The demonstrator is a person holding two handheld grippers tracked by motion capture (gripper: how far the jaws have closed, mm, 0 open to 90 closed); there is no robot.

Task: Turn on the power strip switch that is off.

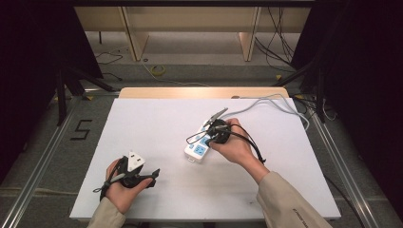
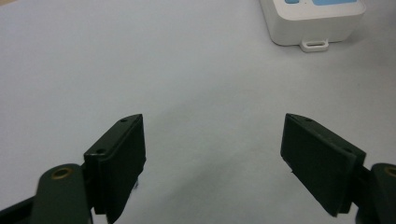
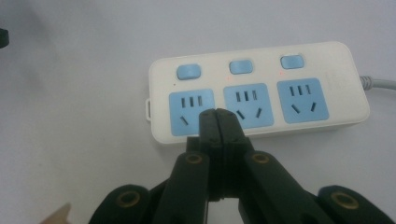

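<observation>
A white power strip (image 1: pixel 198 146) with three blue sockets and three blue switches lies at the middle of the white table. In the right gripper view the strip (image 3: pixel 327 70) runs across the picture. My right gripper (image 3: pixel 217 113) is shut with nothing between its jaws. Its tips are over the strip's near edge, between the left and middle sockets; I cannot tell whether they touch it. A hand holds this gripper (image 1: pixel 206 139) beside the strip. My left gripper (image 1: pixel 148 171) rests near the front left, open and empty (image 2: pixel 212 121), pointing toward the strip's end (image 2: pixel 313 23).
The strip's grey cable (image 1: pixel 266 102) runs off the back right of the white table top (image 1: pixel 157 118), and it also leaves the strip at the right (image 3: pixel 379 83). Beyond the table are wooden furniture legs (image 1: pixel 135 38) and floor cables.
</observation>
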